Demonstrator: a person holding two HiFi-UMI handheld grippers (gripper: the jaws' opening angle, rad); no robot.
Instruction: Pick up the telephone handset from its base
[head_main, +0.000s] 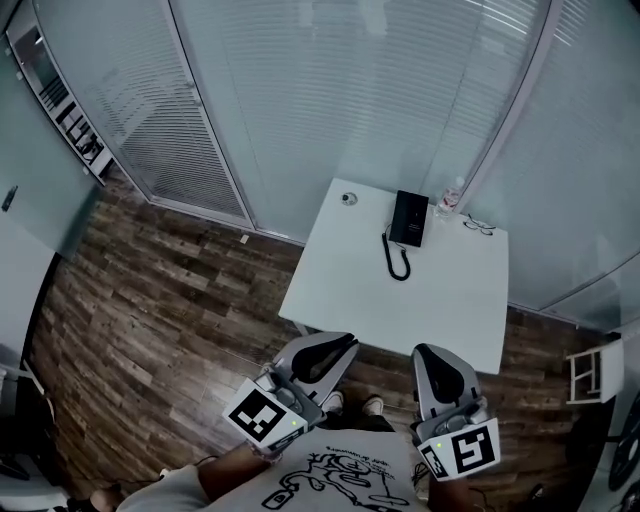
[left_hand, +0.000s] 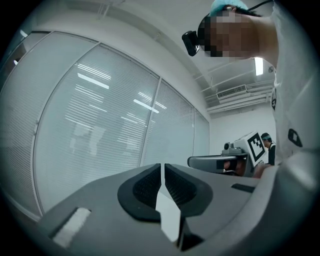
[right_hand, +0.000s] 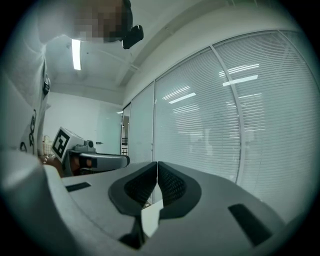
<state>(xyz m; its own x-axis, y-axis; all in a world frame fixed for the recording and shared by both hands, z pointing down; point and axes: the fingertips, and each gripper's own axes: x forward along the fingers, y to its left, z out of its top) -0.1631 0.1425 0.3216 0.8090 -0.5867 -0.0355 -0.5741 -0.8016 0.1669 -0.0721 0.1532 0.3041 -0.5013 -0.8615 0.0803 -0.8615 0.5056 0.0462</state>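
In the head view a black telephone (head_main: 408, 218) sits near the far edge of a small white table (head_main: 370, 290), the handset lying on its base. Its coiled cord (head_main: 397, 262) loops toward me. My left gripper (head_main: 343, 345) and right gripper (head_main: 428, 353) are held side by side close to my body, just short of the table's near edge and well away from the phone. Each points level toward the glass wall. The left gripper (left_hand: 162, 165) has its jaws shut with nothing between them, and so does the right gripper (right_hand: 157, 163). Neither gripper view shows the phone.
A clear bottle (head_main: 449, 198) and a pair of glasses (head_main: 478, 226) lie right of the phone, with a small round object (head_main: 348, 198) at the far left corner. Glass partitions with blinds (head_main: 330, 90) stand behind the table. Wood flooring (head_main: 150, 310) spreads to the left.
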